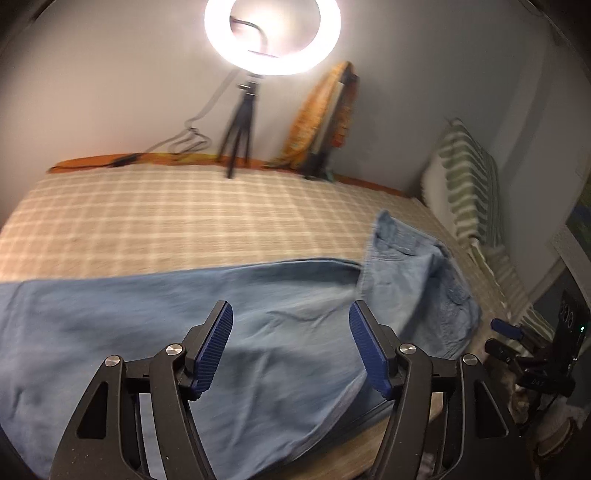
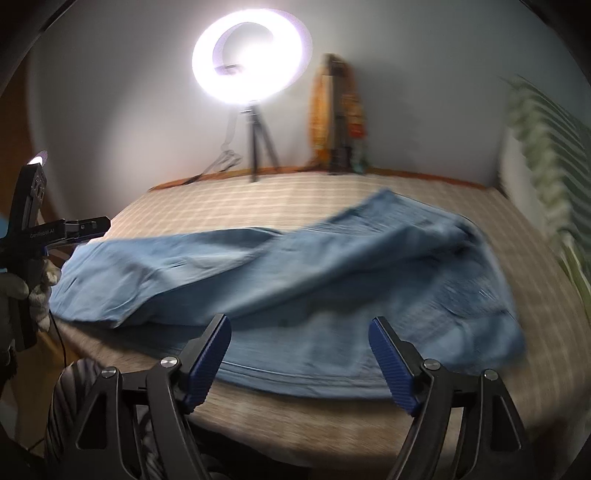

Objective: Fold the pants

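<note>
**Pants crosswise ahead, both tools empty**

Nearest, in the left wrist view: left gripper hanging over the cloth, blue pads spread apart, nothing between them. Directly beneath and beyond, the pants, light blue, spread on the checked bedspread, long axis running left to right across the view. Bunched, thicker end off to the right, close to the striped pillow; flatter leg end trailing out to the left.

In the right wrist view: right gripper likewise wide apart and empty, poised at the near edge of the bed, just short of the pants' front seam. Same crosswise lie, bulkier end to the right.

Judged from this: each tool above or beside its own half of the garment, the left nearer the middle, the right nearer the bunched end. Next fold probably along that long axis, each end needing its own pinch.

Farthest back, ring light on a tripod against the wall.
</note>
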